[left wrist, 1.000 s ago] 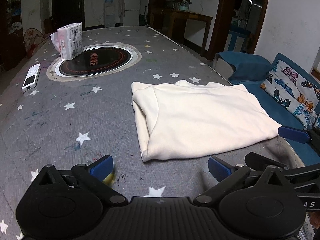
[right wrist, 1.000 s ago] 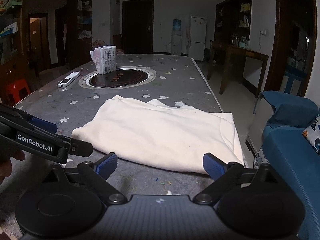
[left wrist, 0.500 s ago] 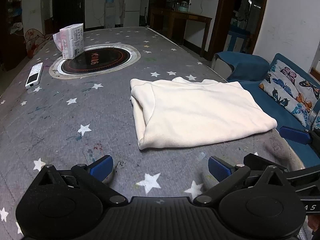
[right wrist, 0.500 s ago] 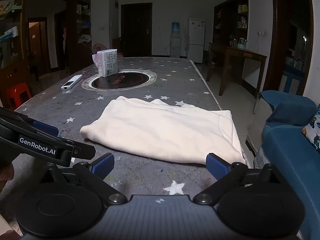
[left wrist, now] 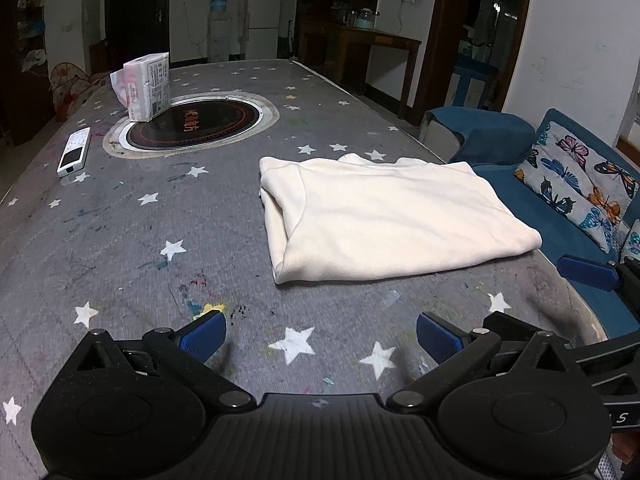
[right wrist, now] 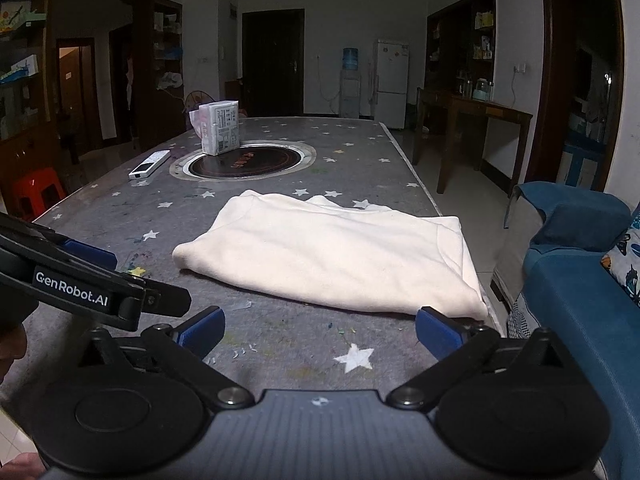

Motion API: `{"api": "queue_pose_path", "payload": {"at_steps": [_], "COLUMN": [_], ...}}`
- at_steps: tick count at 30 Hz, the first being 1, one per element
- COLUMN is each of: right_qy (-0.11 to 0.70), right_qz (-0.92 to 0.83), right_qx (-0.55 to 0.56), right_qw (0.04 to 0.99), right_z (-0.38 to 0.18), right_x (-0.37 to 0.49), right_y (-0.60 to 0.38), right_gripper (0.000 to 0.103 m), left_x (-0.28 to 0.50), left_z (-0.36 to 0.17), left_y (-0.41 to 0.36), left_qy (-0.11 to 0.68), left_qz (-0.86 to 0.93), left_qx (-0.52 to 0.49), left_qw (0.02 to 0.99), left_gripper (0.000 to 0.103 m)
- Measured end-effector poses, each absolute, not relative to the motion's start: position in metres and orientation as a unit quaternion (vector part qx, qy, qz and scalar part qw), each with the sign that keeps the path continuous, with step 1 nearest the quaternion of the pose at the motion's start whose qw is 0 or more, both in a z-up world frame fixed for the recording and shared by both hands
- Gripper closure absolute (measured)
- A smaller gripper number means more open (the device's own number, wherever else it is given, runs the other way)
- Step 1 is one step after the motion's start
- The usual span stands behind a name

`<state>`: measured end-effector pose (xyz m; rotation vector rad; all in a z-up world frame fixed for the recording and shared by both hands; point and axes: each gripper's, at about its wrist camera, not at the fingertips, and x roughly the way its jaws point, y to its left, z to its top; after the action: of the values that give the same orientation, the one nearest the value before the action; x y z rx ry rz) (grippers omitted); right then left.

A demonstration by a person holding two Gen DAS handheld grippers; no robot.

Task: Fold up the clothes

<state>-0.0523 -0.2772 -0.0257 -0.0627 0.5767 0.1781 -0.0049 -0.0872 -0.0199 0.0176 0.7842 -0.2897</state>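
Observation:
A cream garment (left wrist: 384, 216) lies folded into a flat rectangle on the grey star-patterned table (left wrist: 120, 240); it also shows in the right wrist view (right wrist: 332, 252). My left gripper (left wrist: 320, 334) is open and empty, above the table a short way in front of the garment's near edge. My right gripper (right wrist: 318, 330) is open and empty, just in front of the garment's near right corner. The left gripper's body shows at the left of the right wrist view (right wrist: 92, 292). One right fingertip (left wrist: 588, 272) shows at the right of the left wrist view.
A round black cooktop (left wrist: 192, 124) is set into the table, with a tissue pack (left wrist: 146, 86) on its rim and a white remote (left wrist: 74, 152) to the left. A blue sofa (left wrist: 560, 208) with a butterfly cushion runs along the table's right edge.
Both grippers have pulled back from the garment toward the table's near edge, staying open. The garment lies still.

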Motion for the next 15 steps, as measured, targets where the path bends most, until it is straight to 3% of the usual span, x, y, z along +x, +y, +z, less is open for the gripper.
{"api": "queue_pose_path", "payload": {"at_steps": [15], "right_qy": [0.282], "right_qz": [0.093], "right_qx": [-0.033], "right_qw": [0.954], "right_z": [-0.0257], "right_x": [-0.0611], "right_y": [-0.2746], "right_gripper": [0.000], "left_x": [-0.0128], "left_z": [-0.0185], "left_y": [-0.0897], "left_qy": [0.376], "left_qz": [-0.143], "left_qx": [0.009], "left_qw": [0.915], "left_gripper": [0.000]}}
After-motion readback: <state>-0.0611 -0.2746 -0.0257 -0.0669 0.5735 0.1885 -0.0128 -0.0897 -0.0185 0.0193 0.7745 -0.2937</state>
